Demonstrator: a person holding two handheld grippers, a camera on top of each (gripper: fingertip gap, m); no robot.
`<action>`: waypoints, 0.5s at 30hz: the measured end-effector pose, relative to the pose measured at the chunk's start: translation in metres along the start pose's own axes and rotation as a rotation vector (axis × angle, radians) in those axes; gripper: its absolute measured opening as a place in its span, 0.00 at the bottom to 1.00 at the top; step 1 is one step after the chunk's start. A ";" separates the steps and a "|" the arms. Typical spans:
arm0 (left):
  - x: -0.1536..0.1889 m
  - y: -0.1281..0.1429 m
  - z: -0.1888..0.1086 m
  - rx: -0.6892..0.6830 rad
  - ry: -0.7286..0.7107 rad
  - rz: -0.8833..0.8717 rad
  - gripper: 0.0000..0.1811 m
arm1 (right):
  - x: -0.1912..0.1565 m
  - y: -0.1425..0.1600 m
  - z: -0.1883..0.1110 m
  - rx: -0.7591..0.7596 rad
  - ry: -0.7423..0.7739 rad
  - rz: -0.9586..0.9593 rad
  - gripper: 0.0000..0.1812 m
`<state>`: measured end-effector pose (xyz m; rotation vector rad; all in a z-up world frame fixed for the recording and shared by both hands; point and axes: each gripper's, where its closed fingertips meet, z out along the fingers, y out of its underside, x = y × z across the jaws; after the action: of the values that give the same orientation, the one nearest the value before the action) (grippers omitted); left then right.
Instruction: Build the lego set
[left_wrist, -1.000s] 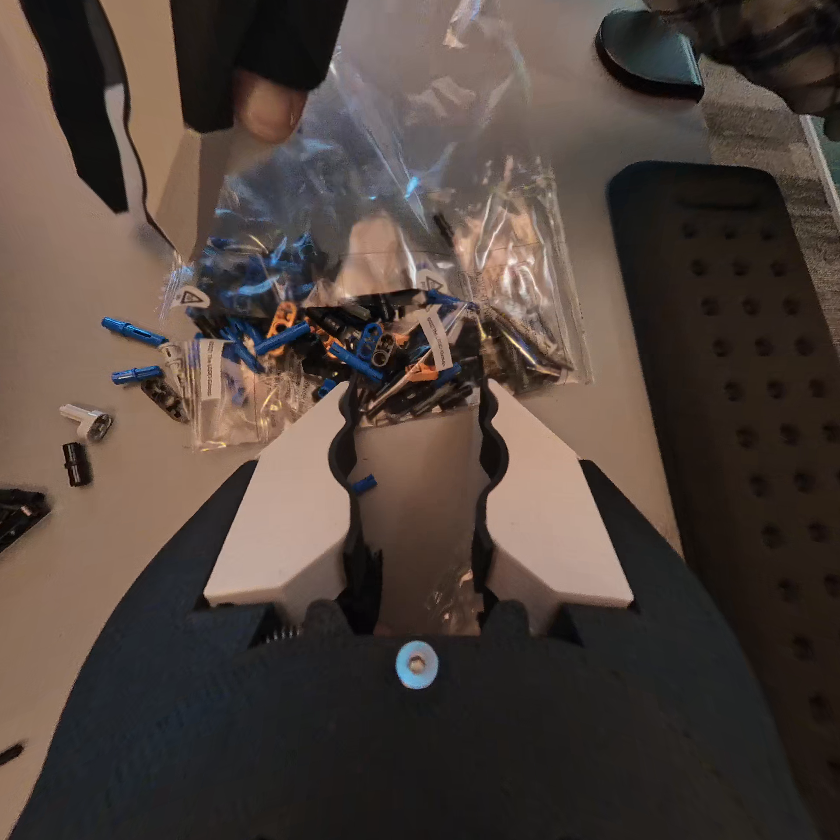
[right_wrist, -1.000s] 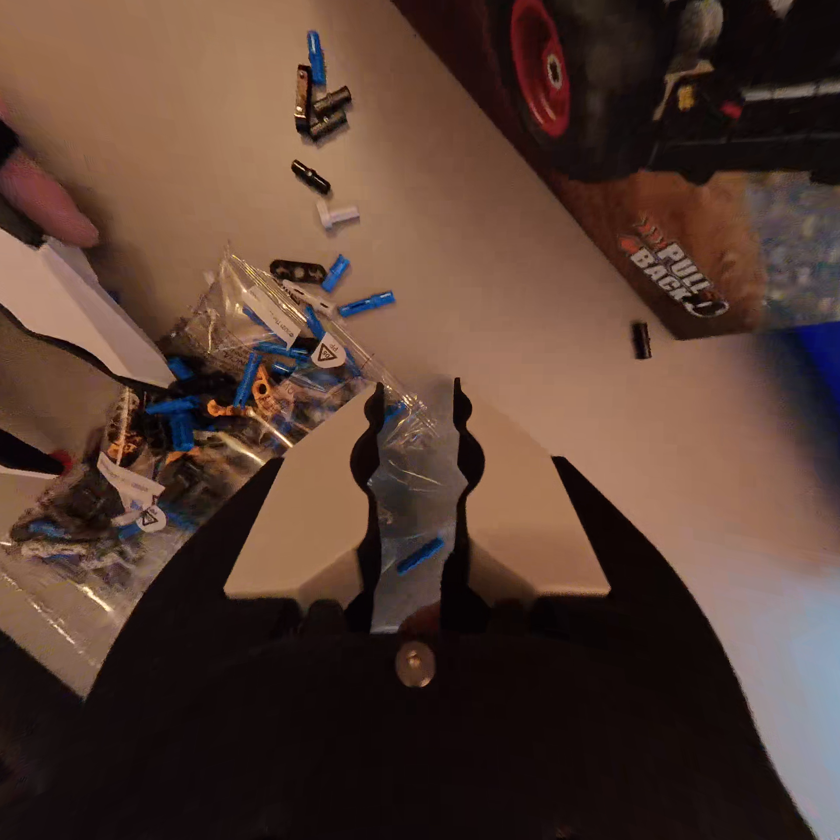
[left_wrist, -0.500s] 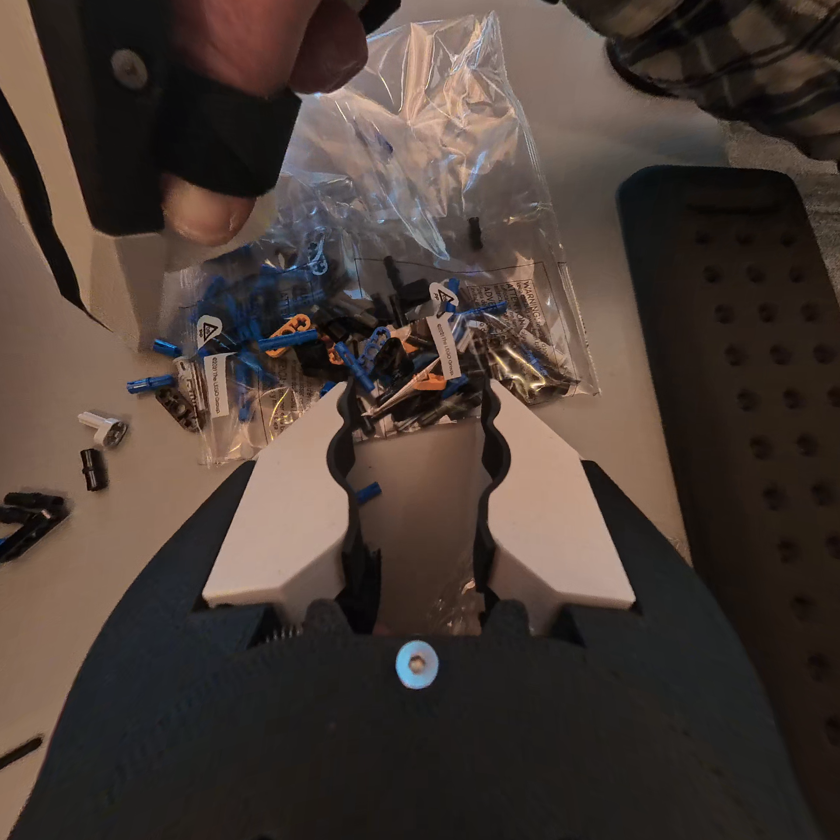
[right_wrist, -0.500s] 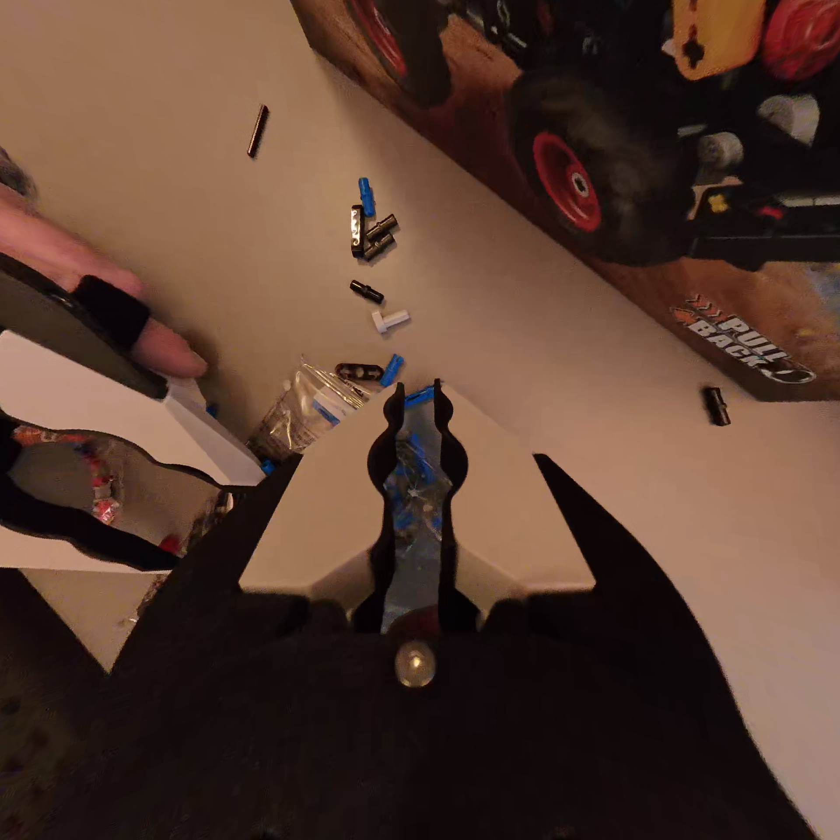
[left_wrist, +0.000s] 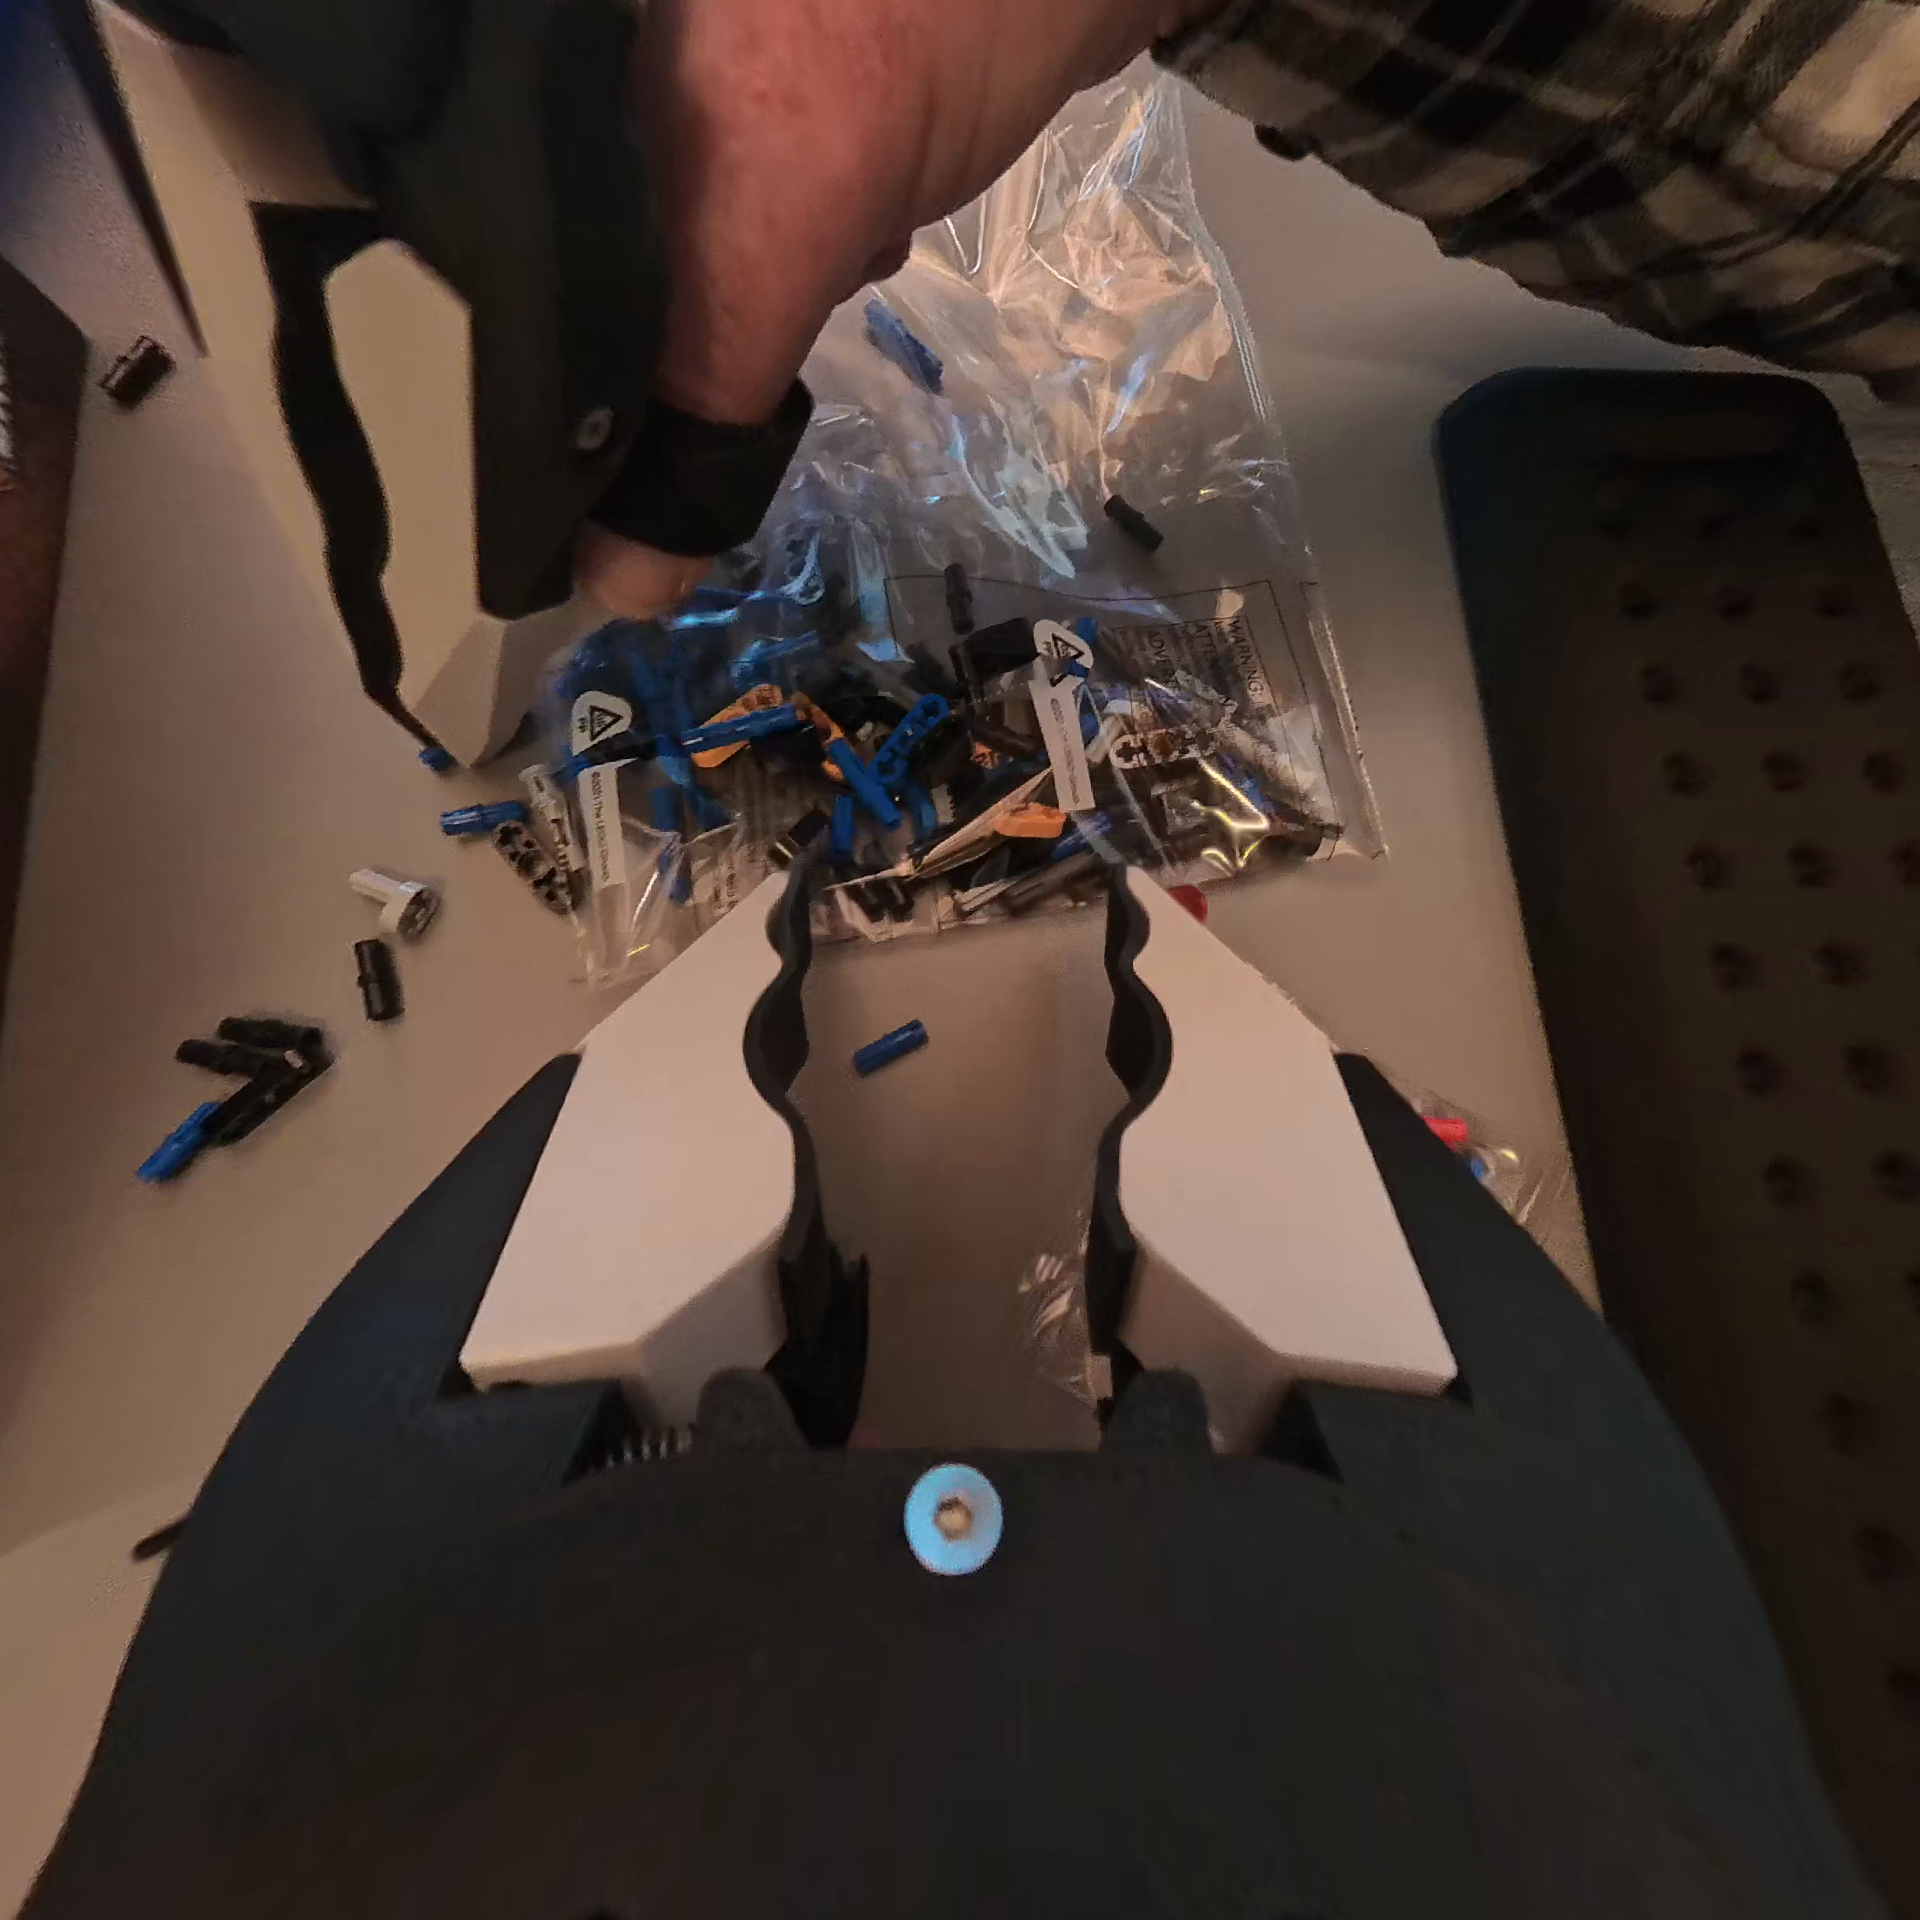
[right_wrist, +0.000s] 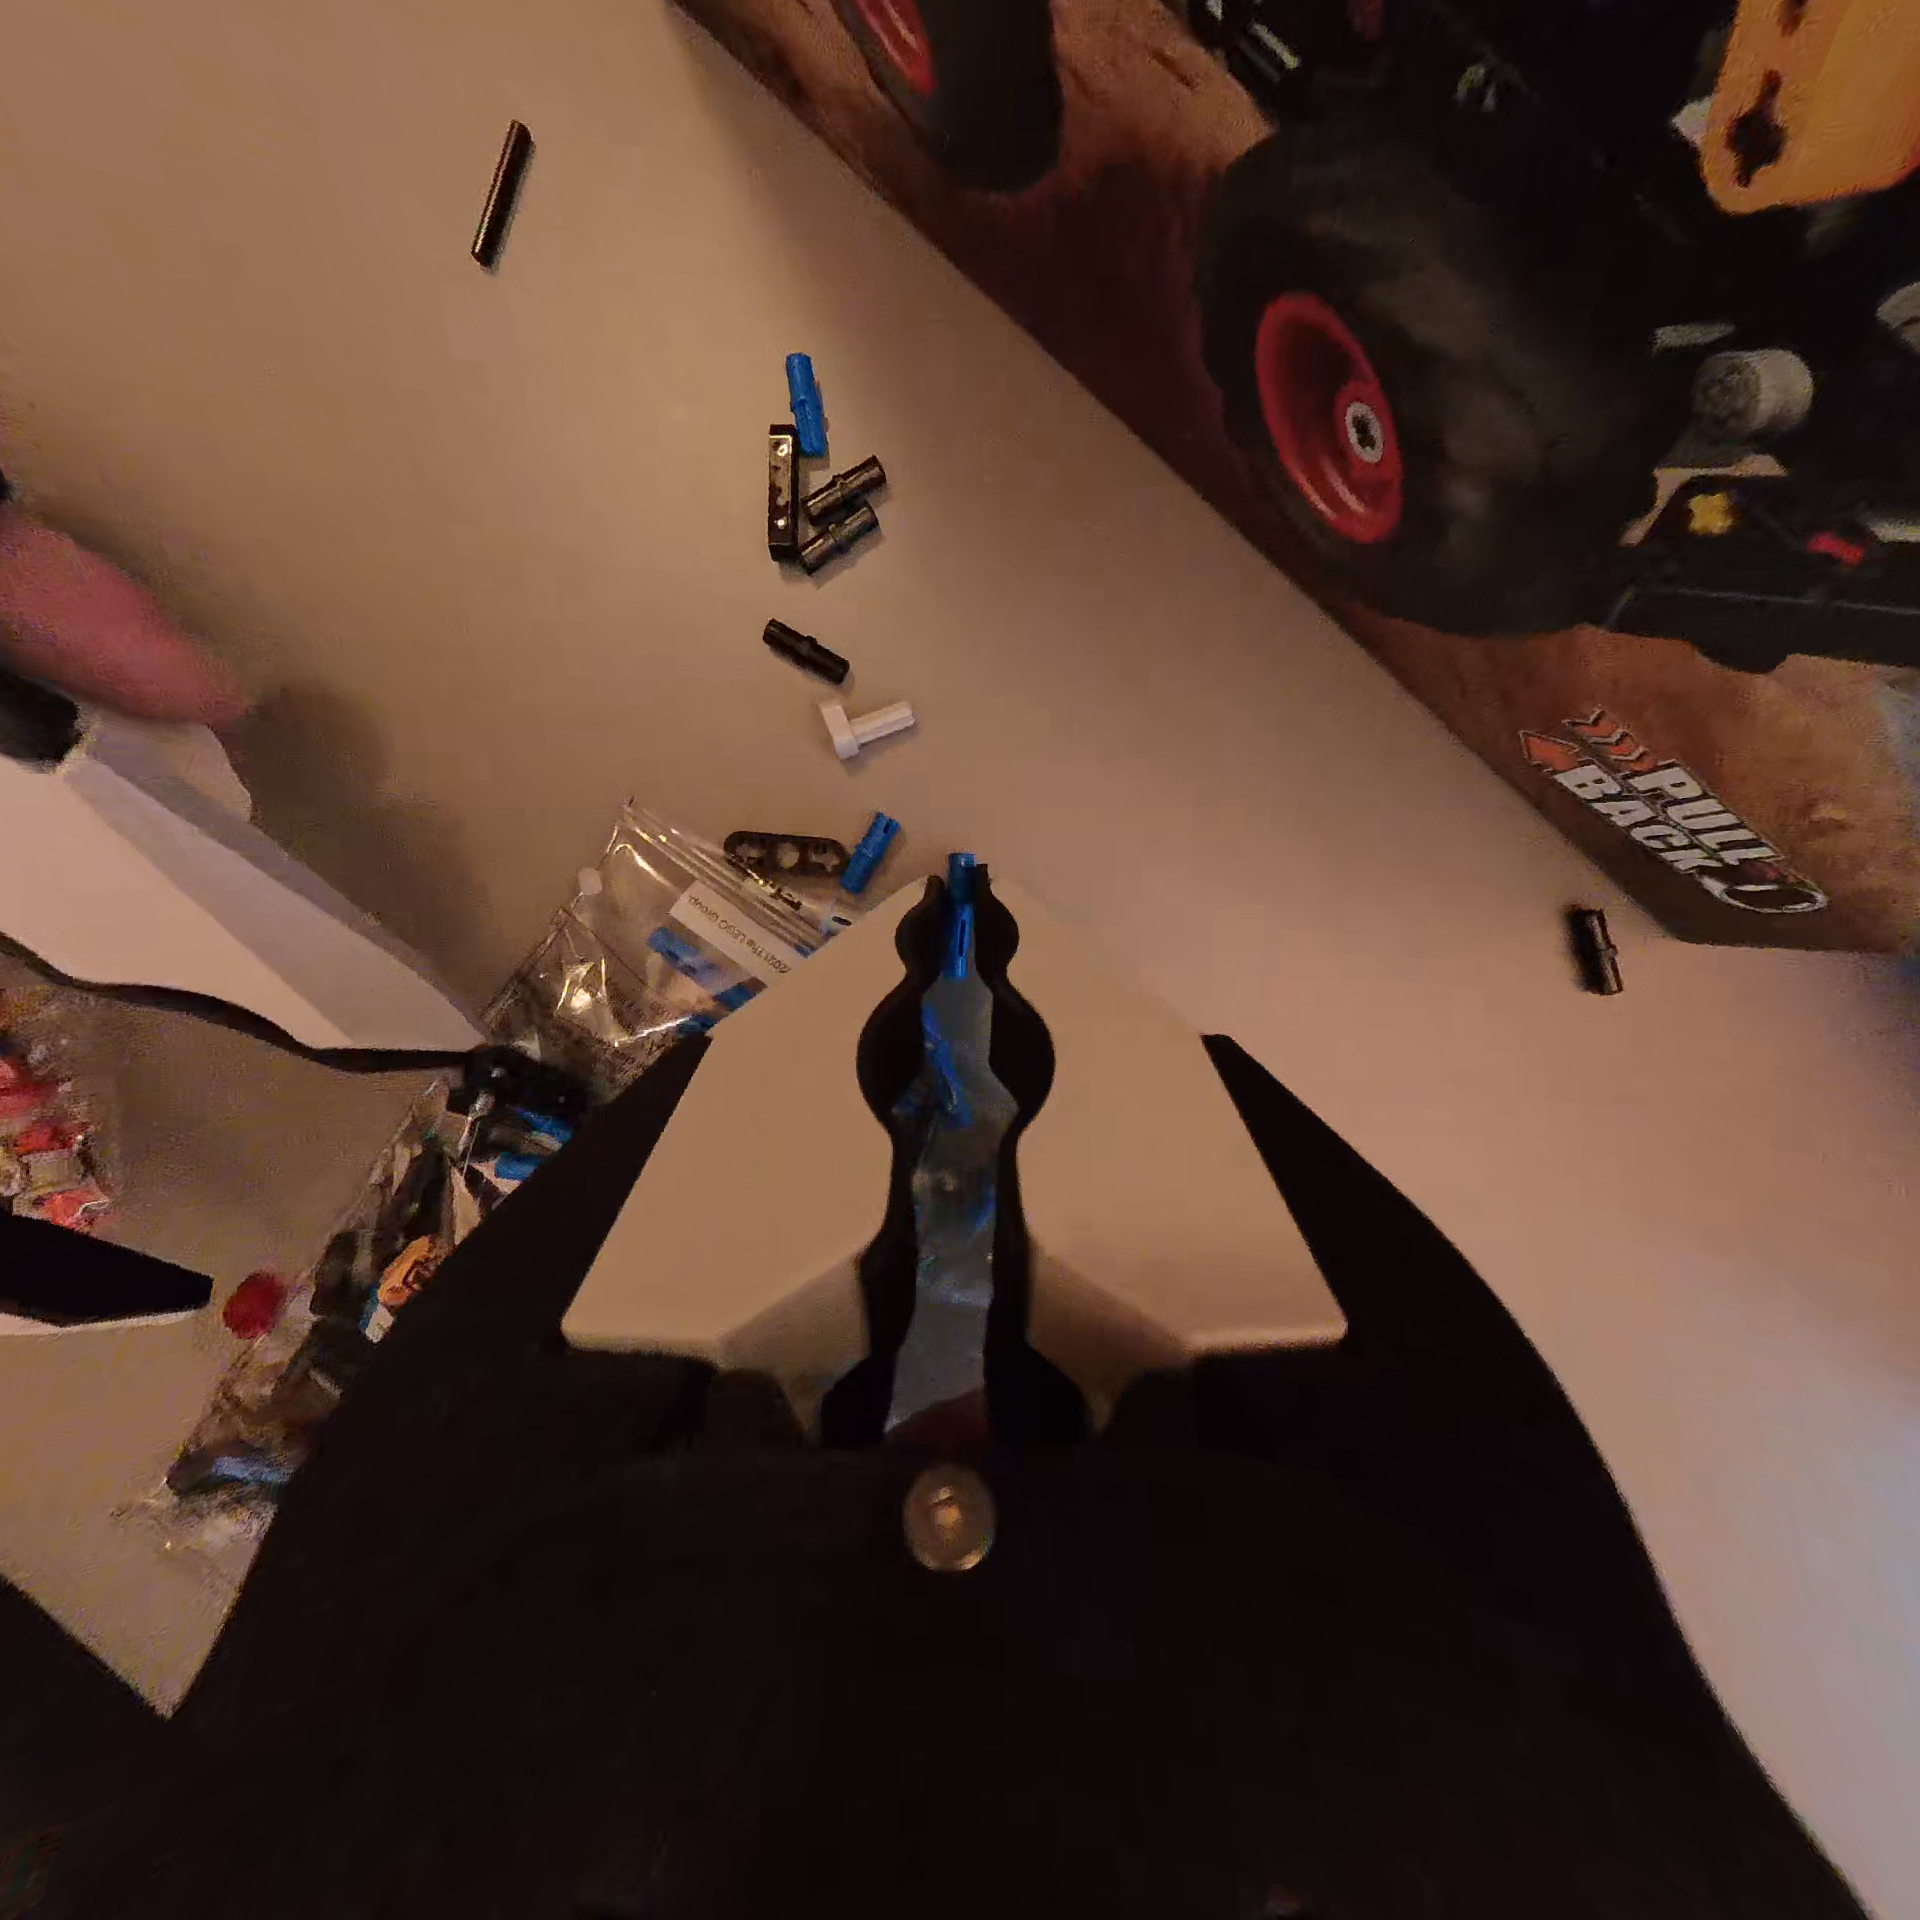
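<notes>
Few parts have been taken out so far, and nothing joined is seen anywhere, so the build is judged to be at its very start, in the sorting stage.

At the centre of the left wrist view, the clear plastic bag of blue, black and orange lego pieces (left_wrist: 935, 748) lies on the beige tabletop (left_wrist: 208, 831), still mostly full. A handful of loose black, blue and white pins and connectors (left_wrist: 249, 1060) is scattered at mid left. The left gripper (left_wrist: 951, 904) is held just before the bag's near edge with its fingers wide apart and nothing between them; one small blue pin (left_wrist: 889, 1045) lies on the tabletop in the gap.

In the right wrist view, the right gripper (right_wrist: 961, 894) has its fingers closed on a blue lego pin (right_wrist: 958, 914) at the tips, just beside the bag's corner (right_wrist: 665, 966). The printed cardboard box of the set (right_wrist: 1455, 416) fills the upper right of that frame.

Assembly of every step is judged to remain.
</notes>
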<state>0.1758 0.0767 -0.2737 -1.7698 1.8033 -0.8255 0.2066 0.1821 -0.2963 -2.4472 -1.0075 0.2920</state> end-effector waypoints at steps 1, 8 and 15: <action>-0.002 0.000 -0.004 0.004 -0.008 0.000 0.30 | 0.000 0.000 0.000 0.014 -0.012 0.005 0.01; -0.026 0.011 -0.046 0.046 -0.139 0.001 0.28 | -0.007 -0.019 -0.020 0.198 -0.122 0.035 0.01; -0.046 0.023 -0.087 0.093 -0.353 0.115 0.26 | -0.024 -0.041 -0.053 0.380 -0.278 0.039 0.01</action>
<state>0.1006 0.1296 -0.2321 -1.6176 1.5897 -0.5052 0.1837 0.1719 -0.2293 -2.1178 -0.9152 0.7788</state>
